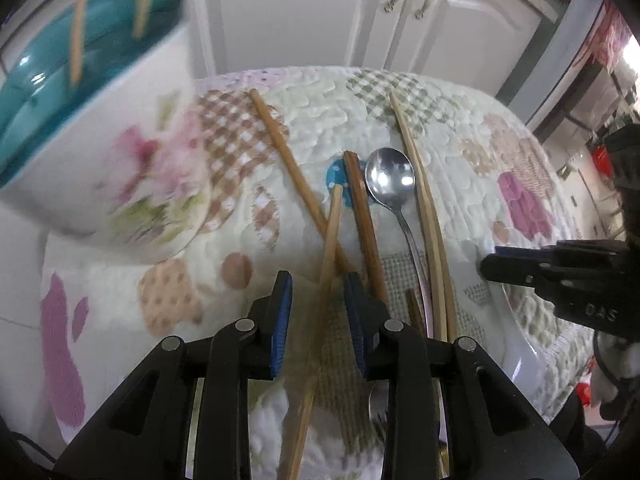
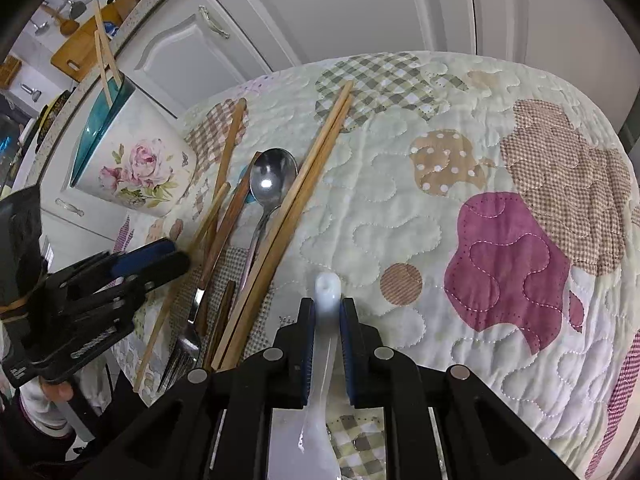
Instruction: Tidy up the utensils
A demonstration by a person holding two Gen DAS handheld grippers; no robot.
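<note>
The jaws of the left gripper [image 1: 318, 296] are spread, and a light wooden chopstick [image 1: 329, 240] lies between the pads untouched by either. The jaws of the right gripper [image 2: 327, 320] are pinched on the handle of a white ceramic spoon [image 2: 326, 292]. The remaining utensils are scattered on the quilted cloth [image 2: 400, 220]: a metal spoon [image 2: 272, 180], a fork [image 2: 182, 354], dark chopsticks [image 1: 362, 216] and a pale pair of chopsticks [image 2: 304, 192]. A floral holder [image 2: 136, 168] is seen at the far left of the cloth, with two chopsticks already standing in it. The step in hand is judged to be a pick-up of the chopstick between the pads. The pads must next be closed squarely on it, and it must then be lifted clear of the crossed sticks and carried to the holder.
</note>
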